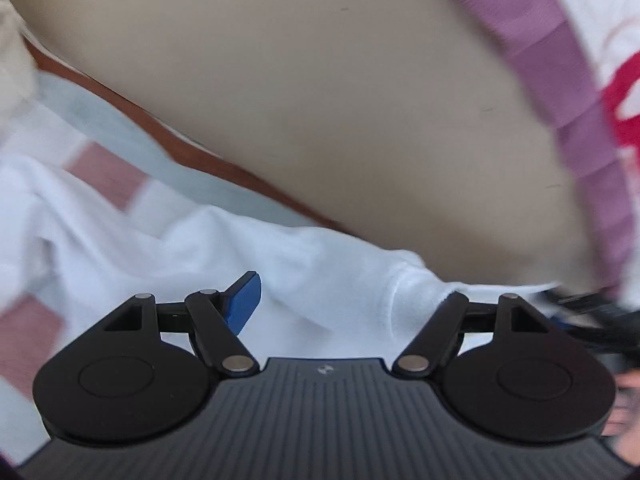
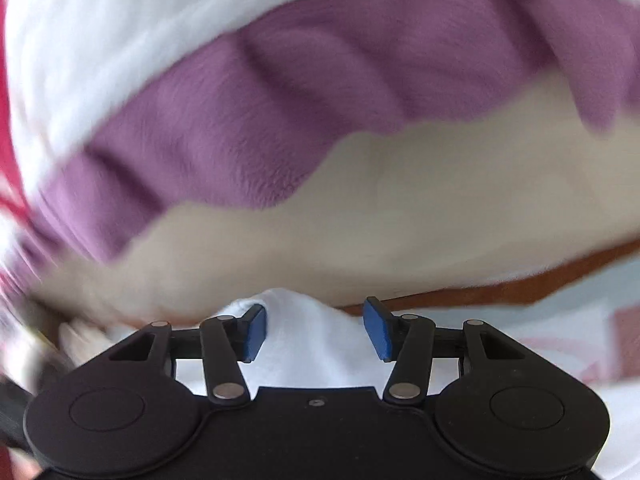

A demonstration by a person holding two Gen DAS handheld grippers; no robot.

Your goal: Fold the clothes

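A white garment with a purple band and red print lies on the beige table; it shows in the left wrist view (image 1: pixel 560 52) at the upper right and fills the top of the right wrist view (image 2: pixel 280 112). White cloth (image 1: pixel 320 280) also lies between the left gripper's (image 1: pixel 340 300) wide-open fingers; only the left blue pad (image 1: pixel 242 304) shows, the right one is hidden by cloth. My right gripper (image 2: pixel 316 332) is open, with a white fold (image 2: pixel 304 336) bunched between its blue pads (image 2: pixel 378 330), not pinched. Both views are blurred.
The beige table (image 1: pixel 320 100) has a brown edge (image 1: pixel 224 168). Beyond the edge is a white and pale red checked floor or cloth (image 1: pixel 104 172). The other gripper's black body (image 1: pixel 600 320) shows at the right in the left wrist view.
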